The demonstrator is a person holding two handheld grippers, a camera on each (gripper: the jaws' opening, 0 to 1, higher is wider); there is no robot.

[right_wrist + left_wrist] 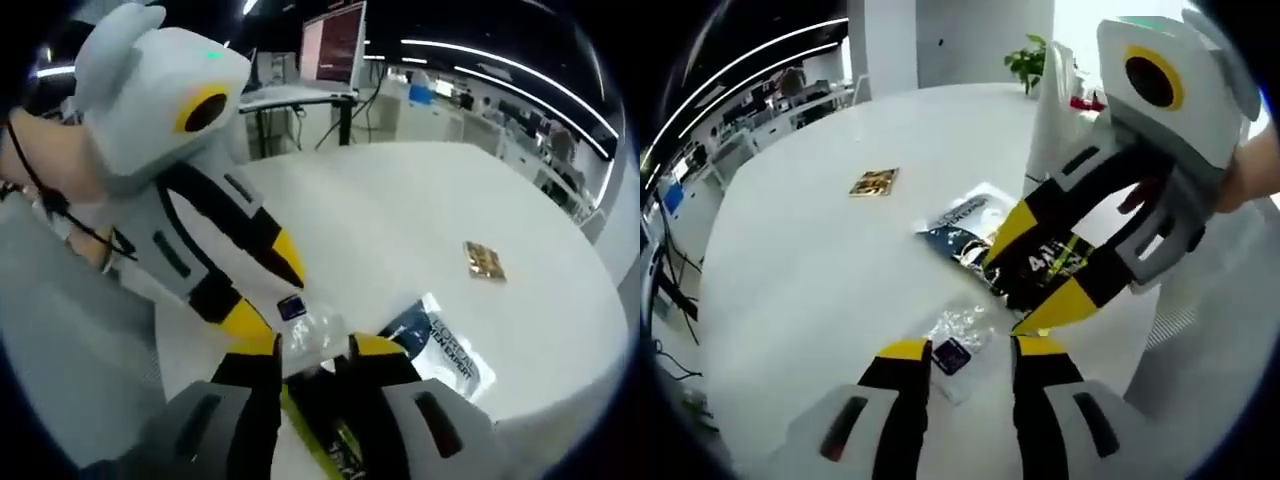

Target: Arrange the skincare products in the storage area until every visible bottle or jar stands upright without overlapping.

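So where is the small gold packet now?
In the left gripper view the small gold packet lies alone on the white table, apart from the dark blue sachet.

The blue and white sachet (440, 345) on the white table (420, 220) carries lettering that reads "L'ORÉAL", with a second line beneath it too blurred to make out. In the left gripper view the same sachet (962, 222) shows white print that cannot be read. On the dark packet (1065, 258) large pale figures look like "4", the rest unclear.
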